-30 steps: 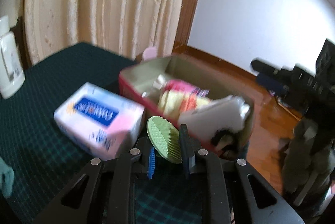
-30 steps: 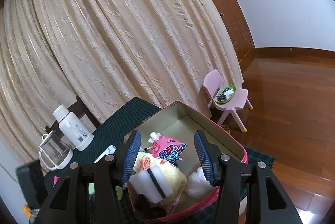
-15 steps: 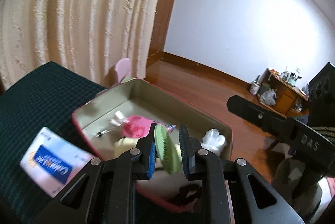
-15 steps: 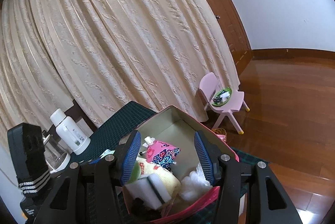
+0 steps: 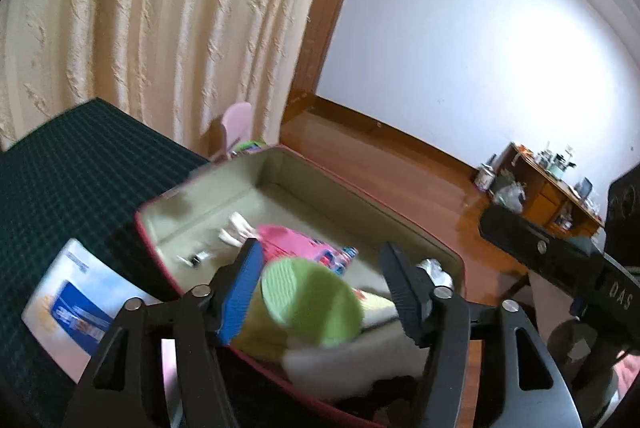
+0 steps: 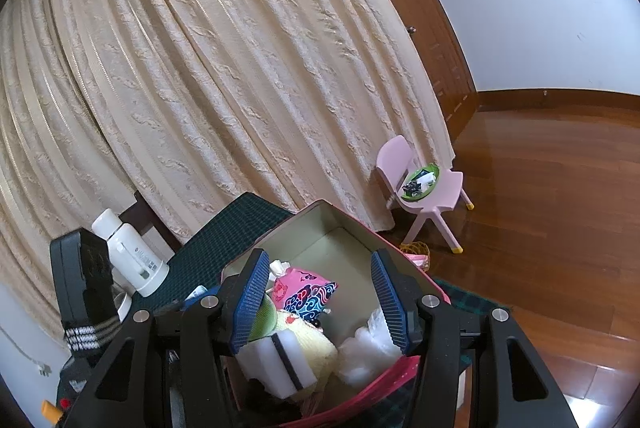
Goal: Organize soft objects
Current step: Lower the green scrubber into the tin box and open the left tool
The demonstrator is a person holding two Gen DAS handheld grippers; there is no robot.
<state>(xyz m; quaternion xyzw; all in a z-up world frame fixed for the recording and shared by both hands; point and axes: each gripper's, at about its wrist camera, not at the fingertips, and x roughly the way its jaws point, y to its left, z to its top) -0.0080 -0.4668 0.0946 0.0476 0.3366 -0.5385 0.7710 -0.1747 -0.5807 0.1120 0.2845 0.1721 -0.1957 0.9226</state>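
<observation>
Left gripper (image 5: 322, 292): held above the near end of the box, its jaws spread wide apart; nothing was clamped between them.
Green disc (image 5: 312, 302): a round, ridged, light green pad was seen between the parted jaws and touching neither, blurred, over the near part of the box; whether it rested on the contents could not be told. In the right wrist view a green edge (image 6: 265, 316) was seen just behind the left blue pad.
Right gripper (image 6: 320, 302): held over the near end of the box with jaws wide apart and nothing gripped.
Box (image 5: 320, 176): a red-rimmed rectangular box with a beige lining was set on the dark green checked tablecloth (image 5: 60, 168); its far half was bare.
Box contents: a pink patterned pouch (image 6: 306, 290) lay near the middle, a yellow soft item (image 6: 310, 342) nearer, a white sponge with a dark stripe (image 6: 280, 360) at the near left, and a white crumpled bundle (image 6: 366, 352) at the near right.
Tissue pack (image 5: 76, 308): a white and blue pack lay on the cloth left of the box.
White flask (image 6: 128, 252): stood upright at the far left of the table.
Pink chair (image 6: 424, 184): stood on the wooden floor beside the curtain, a green dish on its seat.
</observation>
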